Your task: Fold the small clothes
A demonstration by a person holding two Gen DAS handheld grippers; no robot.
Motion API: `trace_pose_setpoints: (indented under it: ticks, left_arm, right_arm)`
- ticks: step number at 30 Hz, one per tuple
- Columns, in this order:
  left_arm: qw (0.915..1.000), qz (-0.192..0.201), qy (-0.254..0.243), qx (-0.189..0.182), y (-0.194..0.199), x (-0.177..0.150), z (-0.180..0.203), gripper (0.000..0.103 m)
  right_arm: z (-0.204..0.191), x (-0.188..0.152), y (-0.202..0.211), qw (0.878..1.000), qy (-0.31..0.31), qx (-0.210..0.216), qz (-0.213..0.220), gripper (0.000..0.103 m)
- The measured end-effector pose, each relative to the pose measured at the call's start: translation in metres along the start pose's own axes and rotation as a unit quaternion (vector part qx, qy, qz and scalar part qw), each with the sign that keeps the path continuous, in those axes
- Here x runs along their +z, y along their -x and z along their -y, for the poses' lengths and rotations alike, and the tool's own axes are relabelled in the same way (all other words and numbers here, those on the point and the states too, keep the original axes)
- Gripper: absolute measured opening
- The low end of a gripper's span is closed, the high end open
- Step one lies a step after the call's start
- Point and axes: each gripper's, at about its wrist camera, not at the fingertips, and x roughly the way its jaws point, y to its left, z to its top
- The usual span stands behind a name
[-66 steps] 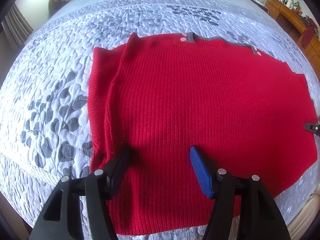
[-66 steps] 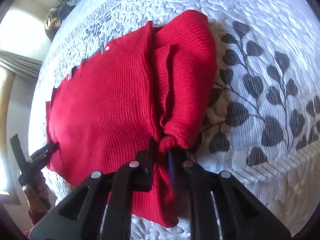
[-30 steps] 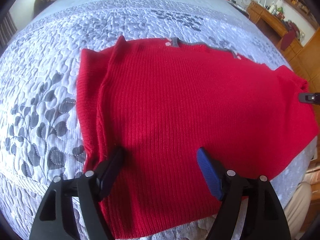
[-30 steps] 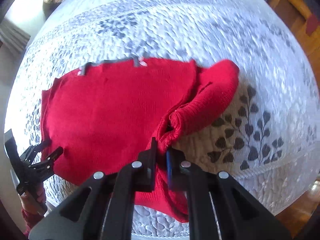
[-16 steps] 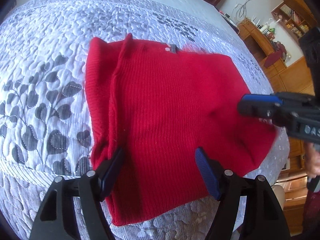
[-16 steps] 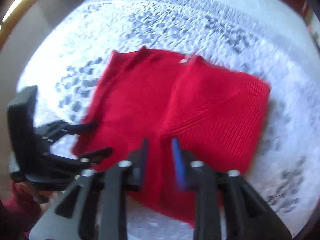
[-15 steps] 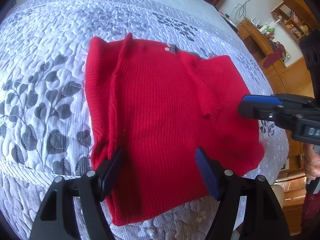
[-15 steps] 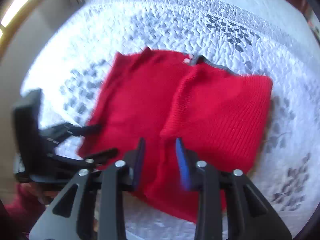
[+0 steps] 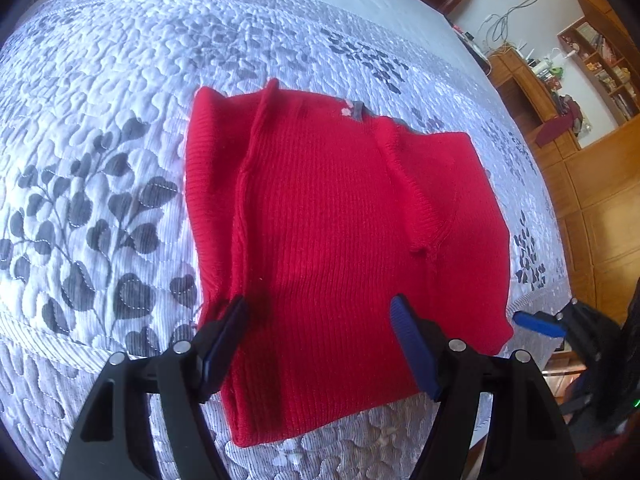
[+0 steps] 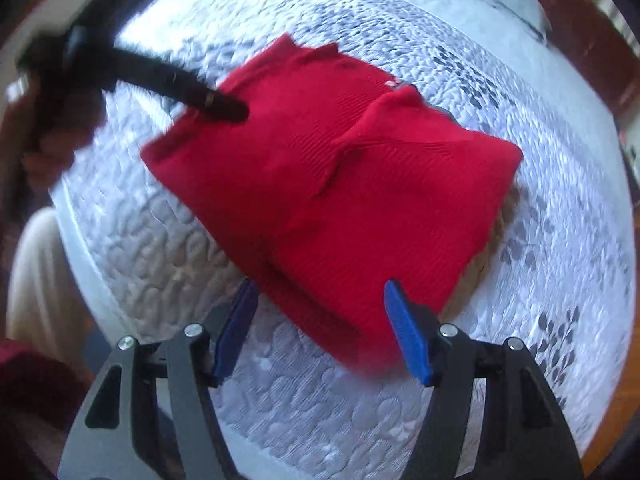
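Nearest the left wrist camera, the left gripper hangs with jaws spread wide over the near hem of the red sweater, gripping nothing. Just beyond the garment's right corner, the right gripper has just been opening its jaws, nothing between them. Farther on, the sweater lies folded inward on the quilted bedspread.

I can read no text, brand or number anywhere; the small grey neck tag on the red sweater is too small to make out.
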Motion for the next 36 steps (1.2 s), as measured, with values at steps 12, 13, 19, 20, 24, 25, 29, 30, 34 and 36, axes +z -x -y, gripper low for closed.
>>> trace_pose_setpoints:
  ticks: [12,13,19,20,24,25,29,30,34,36]
  left_arm:
    - [0.9990,-0.037,-0.007,0.026,-0.010,0.015,0.013,0.073]
    - [0.9990,-0.038,-0.009,0.023,-0.011,0.016,0.016,0.073]
    - [0.9922,-0.076,0.029,-0.094,-0.031,0.039,0.041,0.075]
    - [0.9888,-0.089,0.043,-0.112,-0.039,0.043,0.043,0.075]
    - [0.9801,-0.127,0.083,-0.128,-0.069,0.054,0.051,0.073]
    - [0.9764,-0.132,0.094,-0.143,-0.074,0.056,0.052,0.073]
    - [0.9665,-0.119,0.122,-0.191,-0.080,0.073,0.062,0.073]
    - [0.9671,-0.117,0.119,-0.192,-0.081,0.077,0.065,0.073]
    - [0.9628,-0.145,0.116,-0.197,-0.105,0.094,0.079,0.073]
    - [0.9584,-0.157,0.131,-0.200,-0.116,0.097,0.076,0.073]
  right_arm:
    - [0.047,-0.006,-0.037,0.984,-0.138,0.108,0.004,0.006]
    - [0.060,-0.008,-0.033,0.974,-0.173,0.143,0.013,0.006]
    - [0.094,-0.015,-0.006,0.936,-0.245,0.246,0.059,0.006]
    - [0.097,-0.016,-0.002,0.933,-0.249,0.253,0.064,0.006]
    - [0.108,-0.022,0.015,0.917,-0.262,0.284,0.098,0.006]
    - [0.111,-0.022,0.021,0.917,-0.260,0.283,0.104,0.006]
    - [0.111,-0.028,0.030,0.923,-0.247,0.274,0.110,0.006]
    - [0.111,-0.029,0.030,0.922,-0.247,0.276,0.112,0.006]
    - [0.116,-0.034,0.031,0.917,-0.252,0.283,0.126,0.006]
    - [0.119,-0.035,0.031,0.914,-0.256,0.286,0.130,0.006]
